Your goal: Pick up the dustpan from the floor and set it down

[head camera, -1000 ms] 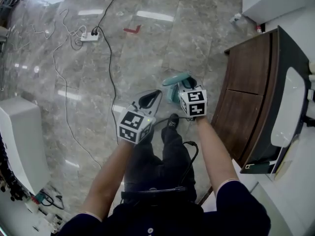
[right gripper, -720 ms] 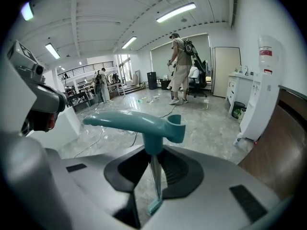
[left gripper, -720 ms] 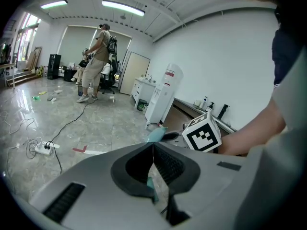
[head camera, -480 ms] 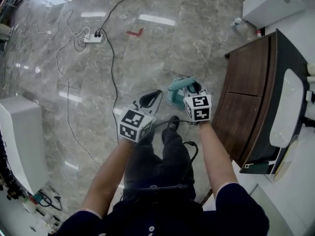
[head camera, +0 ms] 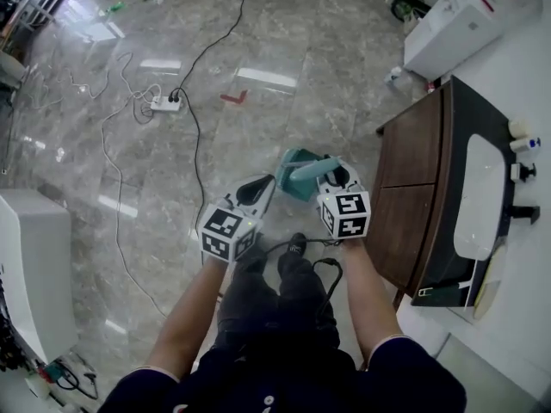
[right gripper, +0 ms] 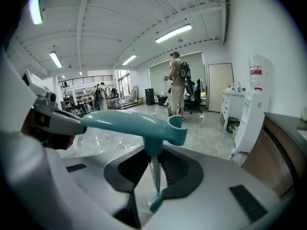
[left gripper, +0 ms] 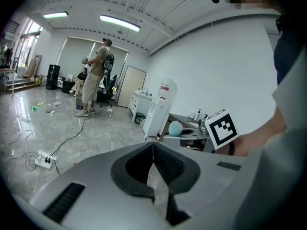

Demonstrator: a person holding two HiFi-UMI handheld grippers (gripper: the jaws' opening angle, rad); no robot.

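One person stands just left of a dark wooden counter (head camera: 413, 179) and holds two grippers, one in each hand, each with one marker cube on its back. There is one dustpan (head camera: 297, 172), teal, and it is up off the marble floor (head camera: 258, 41), in the air just left of the counter's near half. The right gripper (head camera: 334, 172) is the nearer of the two to the counter. In the right gripper view its jaws (right gripper: 154, 159) are clamped on a thin teal blade of the dustpan (right gripper: 129, 121), and the single handle reaches away from the counter (right gripper: 283, 147), towards the other hand. The left gripper (head camera: 265, 184) hangs one step farther from the counter, just beside the dustpan but apart from it. In the left gripper view its two jaws (left gripper: 153, 145) are closed tip to tip with nothing between them. One white basin (head camera: 478, 200) lies in the counter's top. One white water dispenser (head camera: 465, 20) stands past the counter's far end. One white power strip (head camera: 164, 103) with two dark plugs in it lies well to the left of the counter, across the floor, and one small red mark (head camera: 232, 98) lies on the floor between the strip and the counter. In the right gripper view one person (right gripper: 176, 83) stands well beyond the counter, at the far end of the room; the left gripper view shows a second person seated there as well.
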